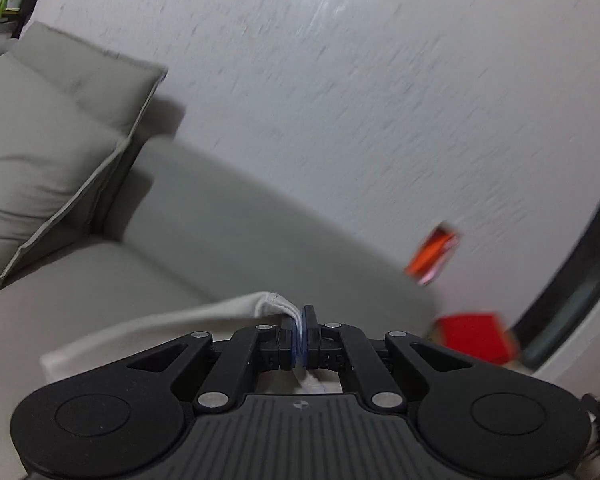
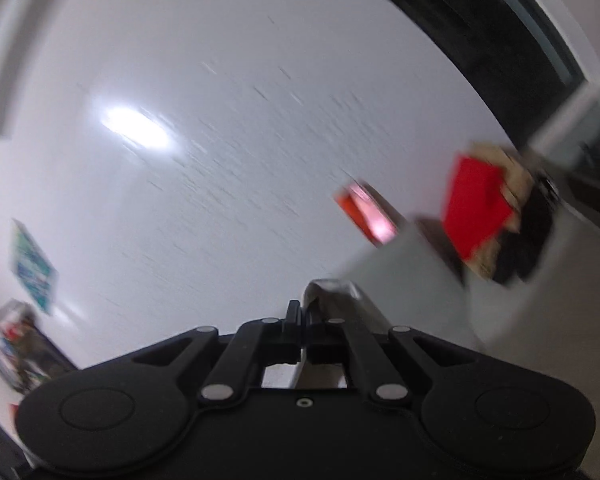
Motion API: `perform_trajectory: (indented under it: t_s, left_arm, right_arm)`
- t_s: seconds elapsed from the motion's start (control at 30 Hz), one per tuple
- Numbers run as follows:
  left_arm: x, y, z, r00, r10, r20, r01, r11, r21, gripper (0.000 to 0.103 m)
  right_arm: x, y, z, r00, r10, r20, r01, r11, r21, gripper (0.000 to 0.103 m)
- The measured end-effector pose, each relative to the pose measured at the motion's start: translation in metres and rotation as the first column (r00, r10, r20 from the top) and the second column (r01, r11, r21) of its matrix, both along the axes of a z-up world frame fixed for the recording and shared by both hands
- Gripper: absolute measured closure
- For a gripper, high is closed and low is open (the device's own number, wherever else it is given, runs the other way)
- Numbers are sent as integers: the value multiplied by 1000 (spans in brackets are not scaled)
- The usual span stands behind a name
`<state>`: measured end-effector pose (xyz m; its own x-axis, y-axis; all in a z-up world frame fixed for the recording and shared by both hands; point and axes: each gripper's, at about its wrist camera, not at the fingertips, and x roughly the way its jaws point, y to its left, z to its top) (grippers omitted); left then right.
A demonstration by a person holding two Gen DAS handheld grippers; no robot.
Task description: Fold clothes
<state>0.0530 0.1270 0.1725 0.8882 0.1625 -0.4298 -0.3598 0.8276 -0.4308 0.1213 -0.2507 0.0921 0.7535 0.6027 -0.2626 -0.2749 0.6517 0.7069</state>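
White cotton garment hung over the grey fabric sofa, its edge pinched in both closed jaws: left hand-held gripper, right hand-held gripper. Lifting step, seemingly; next, spreading it flat.

cloth: off-white | sofa: grey-green | cushion: grey | wall: white | box: red

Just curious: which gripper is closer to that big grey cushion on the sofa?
Left. The left gripper has the grey cushion just ahead; the right gripper's view shows no cushion.
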Motion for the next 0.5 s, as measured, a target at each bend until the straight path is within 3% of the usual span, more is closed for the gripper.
perform_trajectory:
  t_s: [0.1, 0.13, 0.23, 0.3, 0.4, 0.5]
  left_arm:
    - [53, 7, -3, 999, 25, -44, -23, 999, 40, 103]
    - [51, 5, 20, 1000, 17, 19, -18, 998, 61, 103]
    - [38, -7, 86, 976, -14, 215, -17, 990, 143, 102]
    - [26, -13, 109, 955, -21, 295, -41, 978, 204, 102]
    - [17, -14, 105, 942, -34, 333, -39, 977, 209, 102]
    - [22, -15, 61, 957, -26, 287, -32, 980, 194, 102]
  right_arm:
    - [63, 44, -20, 997, -28, -74, 18, 991, -133, 101]
    - [74, 53, -12, 998, -42, -55, 32, 987, -157, 101]
    - [64, 48, 46, 992, -59, 115, 72, 991, -112, 101]
    - [47, 35, 79, 968, -85, 238, 106, 991, -80, 101]
    - [16, 11, 93, 947, -99, 306, 116, 992, -39, 101]
    - [15, 1, 61, 967, -78, 243, 93, 994, -50, 101]
